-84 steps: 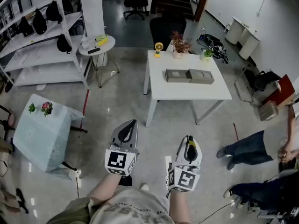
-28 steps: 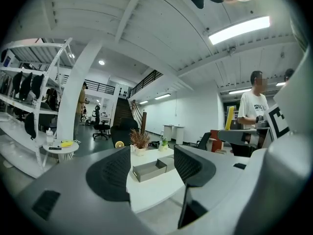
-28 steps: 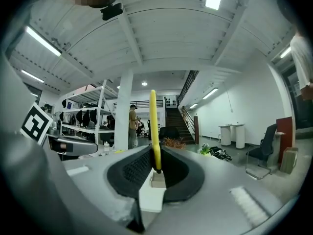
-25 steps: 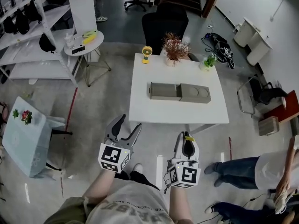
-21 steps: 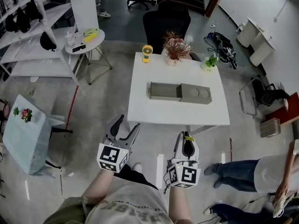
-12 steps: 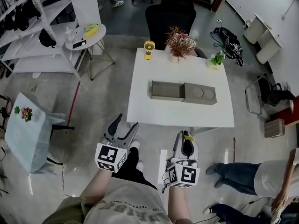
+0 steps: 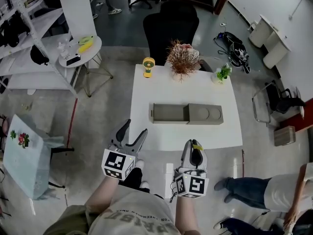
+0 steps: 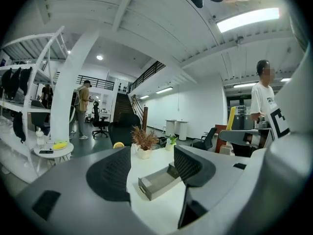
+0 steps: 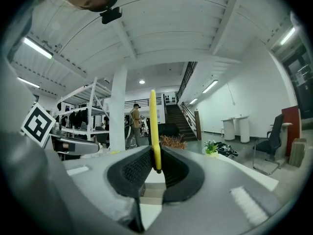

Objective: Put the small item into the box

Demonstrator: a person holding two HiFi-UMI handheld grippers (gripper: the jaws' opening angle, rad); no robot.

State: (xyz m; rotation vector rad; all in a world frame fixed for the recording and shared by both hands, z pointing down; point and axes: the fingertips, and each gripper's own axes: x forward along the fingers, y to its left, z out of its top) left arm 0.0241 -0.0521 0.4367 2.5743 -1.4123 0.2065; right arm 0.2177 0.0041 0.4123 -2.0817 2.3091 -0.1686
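Note:
A long grey box (image 7: 187, 113) lies on the white table (image 7: 146, 133), its drawer part slid out to the left. Both grippers hang in the air just short of the table's near edge. My left gripper (image 7: 135, 127) is open and holds nothing; in the left gripper view the box (image 8: 157, 181) shows between its spread jaws. My right gripper (image 7: 194, 145) is shut on a small thin yellow item (image 7: 197, 146). In the right gripper view the yellow item (image 9: 153, 126) stands upright, pinched at its lower end between the pads.
On the table's far side stand a dried plant (image 7: 182, 58), a small yellow fan (image 7: 148, 66) and a little green plant (image 7: 223, 74). A black chair (image 7: 168, 27) is behind the table. A round side table (image 7: 78, 50) is at left, a person's legs (image 7: 261, 189) at right.
The table and box have come closer and more central as the person walked up. The left gripper's jaws have spread apart since the earliest frame. The right gripper has kept the yellow item.

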